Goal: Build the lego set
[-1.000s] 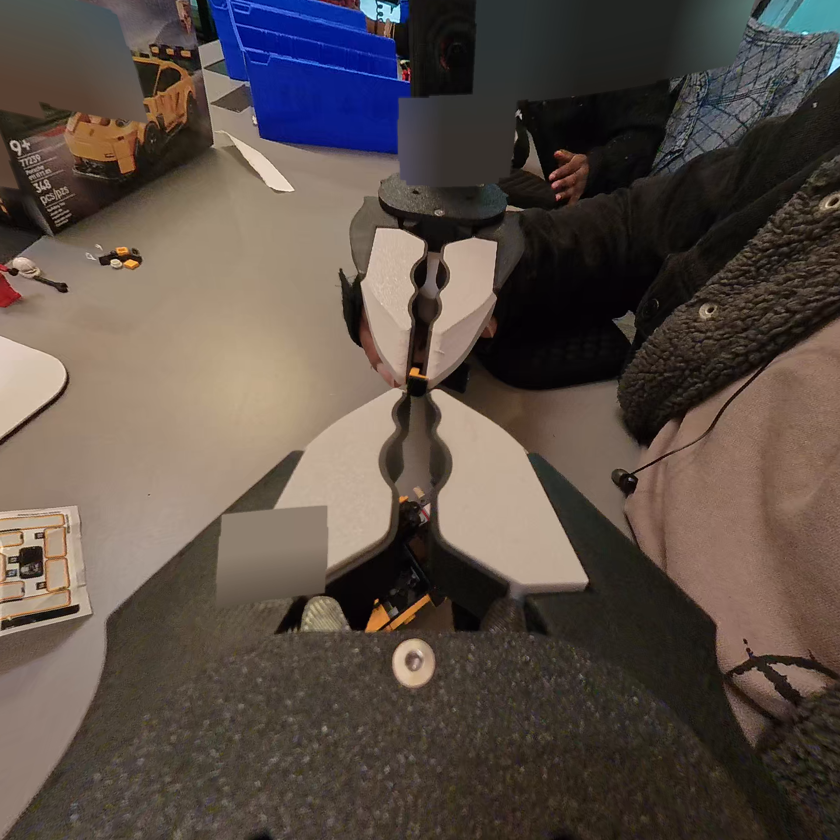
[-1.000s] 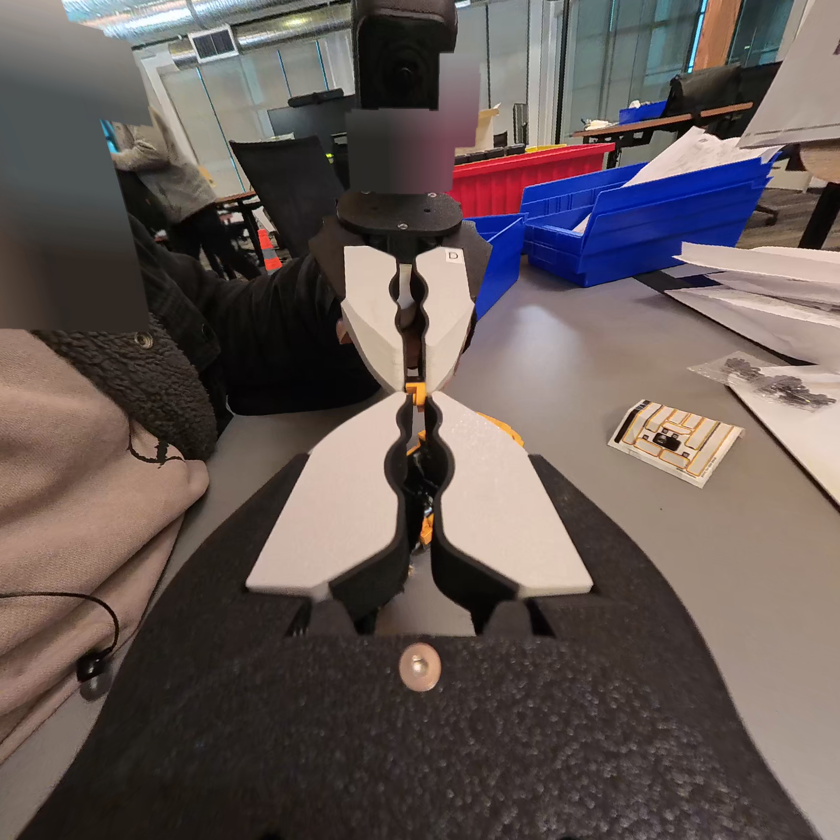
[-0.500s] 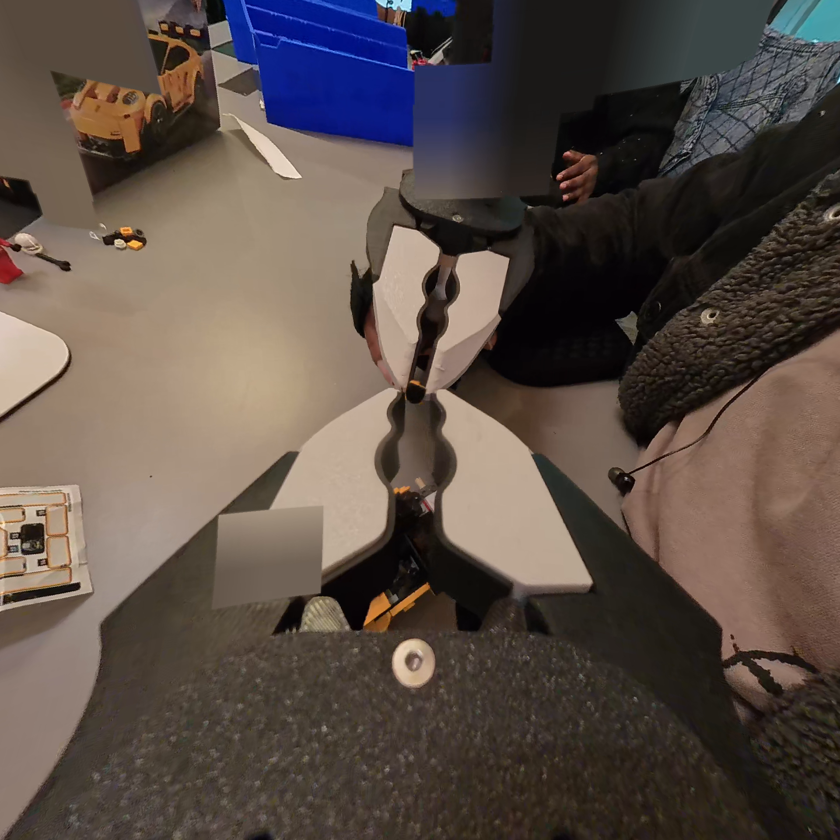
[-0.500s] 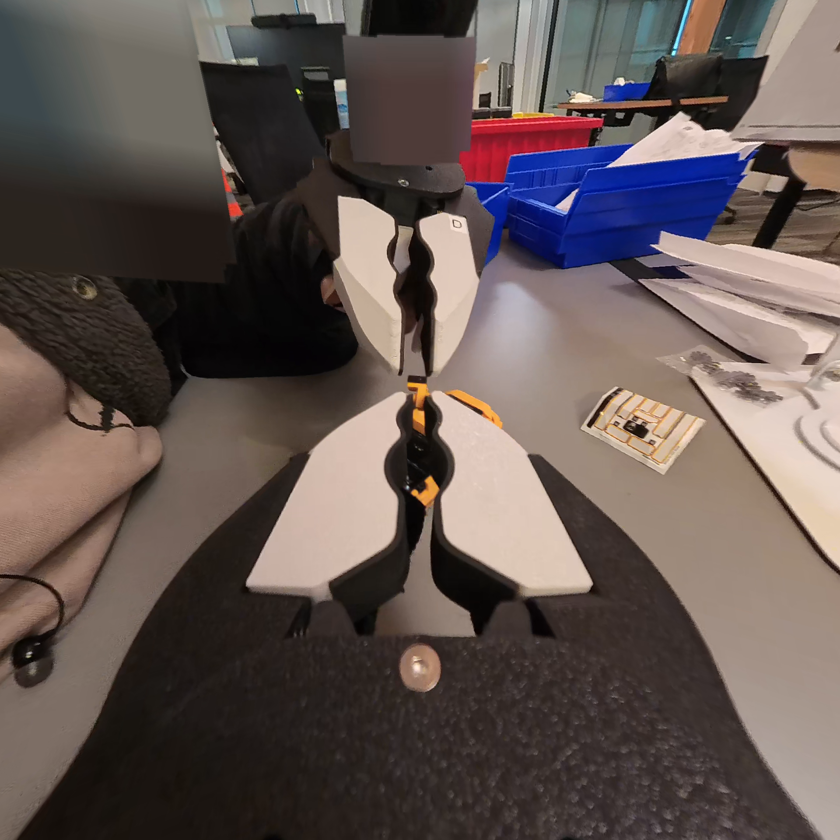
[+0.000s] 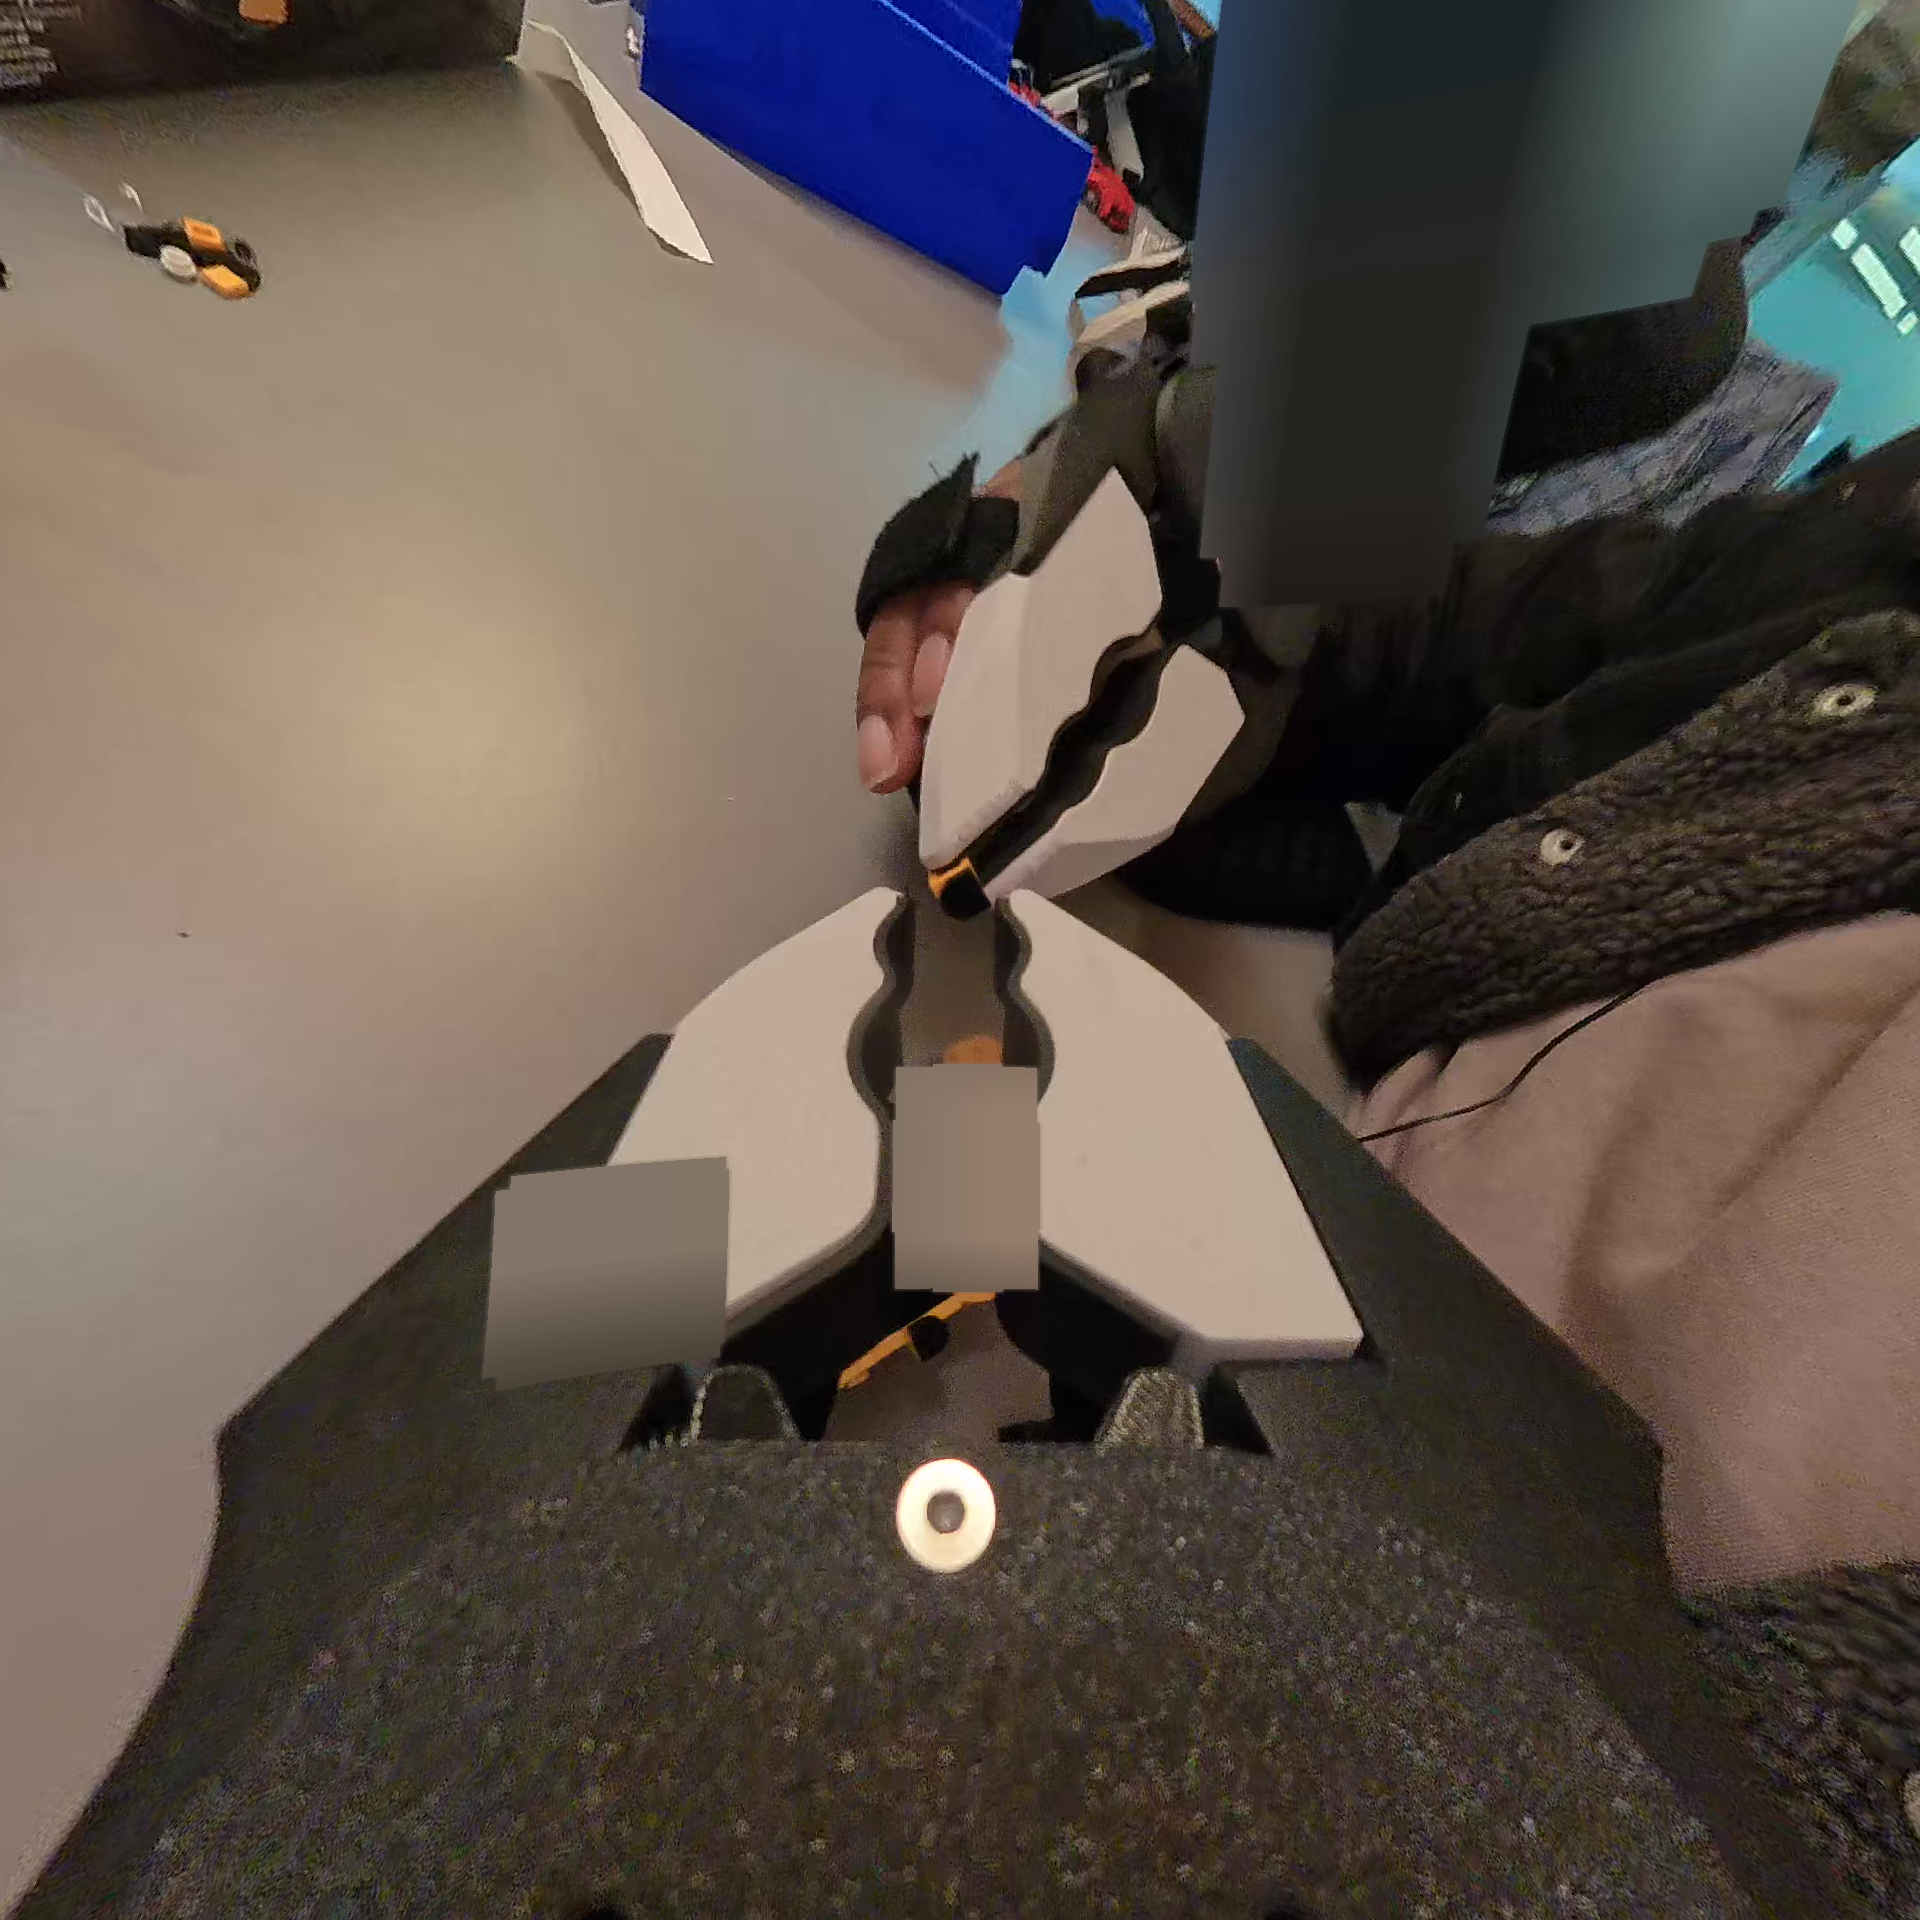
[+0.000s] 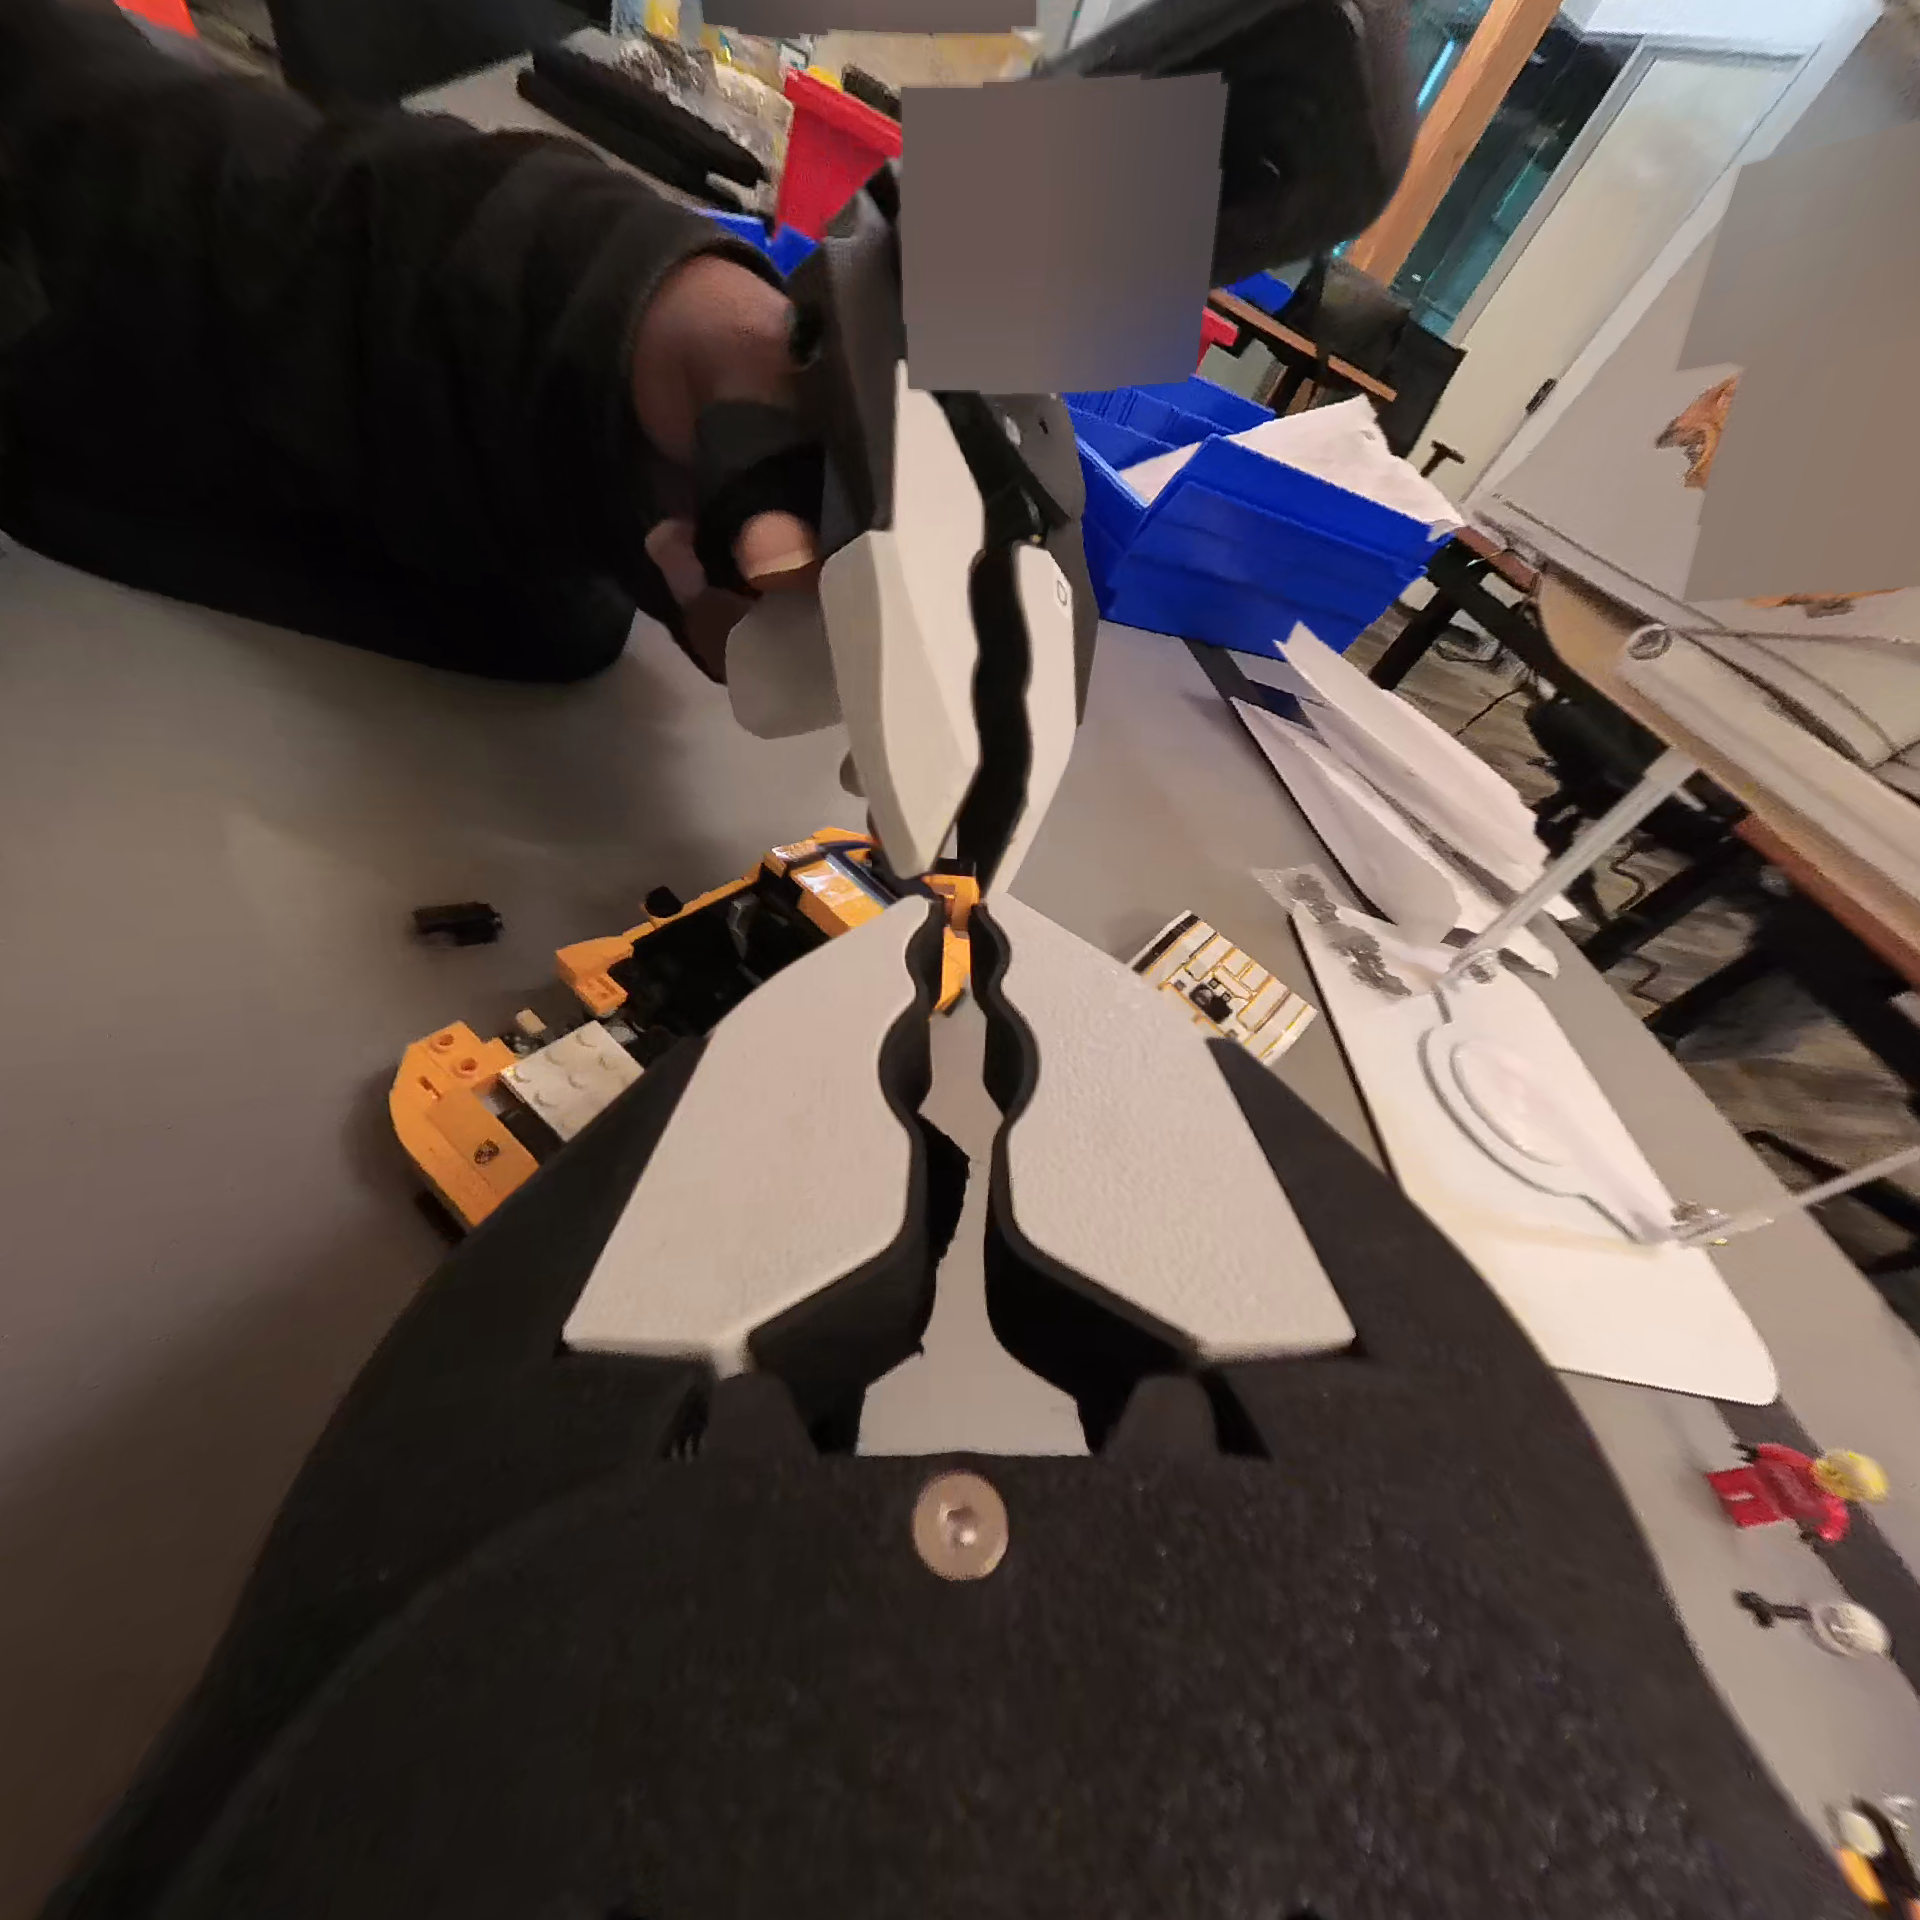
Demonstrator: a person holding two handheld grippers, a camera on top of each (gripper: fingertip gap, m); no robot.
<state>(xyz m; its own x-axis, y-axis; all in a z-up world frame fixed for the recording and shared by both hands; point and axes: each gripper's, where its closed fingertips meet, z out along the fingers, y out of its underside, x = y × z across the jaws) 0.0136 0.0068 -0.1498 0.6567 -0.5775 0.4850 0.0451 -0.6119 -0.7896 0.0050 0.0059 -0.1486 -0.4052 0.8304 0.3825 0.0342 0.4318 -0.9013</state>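
Little writing can be read. The left gripper's (image 6: pixel 954 868) pale finger (image 6: pixel 1049 644) bears one small mark. The striped sticker sheet (image 6: pixel 1221 987), right of centre in the right wrist view, carries printed panels too small to make out.

The half-built orange, black and white lego car (image 6: pixel 623 997) lies on the grey bench (image 5: pixel 416 675), left of centre in the right wrist view. Its far end is under the tips of the left gripper. In the left wrist view only an orange sliver of it (image 5: pixel 914 1340) shows between the fingers.

The left gripper's (image 5: pixel 954 902) jaws stand slightly apart, with bench visible through the gap; whether they grip the car cannot be told. The right gripper (image 5: pixel 961 883), tilted in from the upper right, has its jaws pinched on one small orange-and-black brick (image 5: pixel 956 881), just above the left gripper's tips. A gloved hand (image 5: pixel 899 675) holds it.

The left half of the left wrist view is open bench (the widest free room). It is bounded at the top by a blue plastic bin (image 5: pixel 862 135) and one white paper strip (image 5: pixel 634 166). One cluster of small loose pieces (image 5: pixel 192 255) lies at upper left.

In the right wrist view there are:
- one black piece (image 6: pixel 457 920) left of the car
- one white board (image 6: pixel 1558 1195)
- one red minifigure (image 6: pixel 1782 1491) at lower right
- stacked blue bins (image 6: pixel 1247 520)
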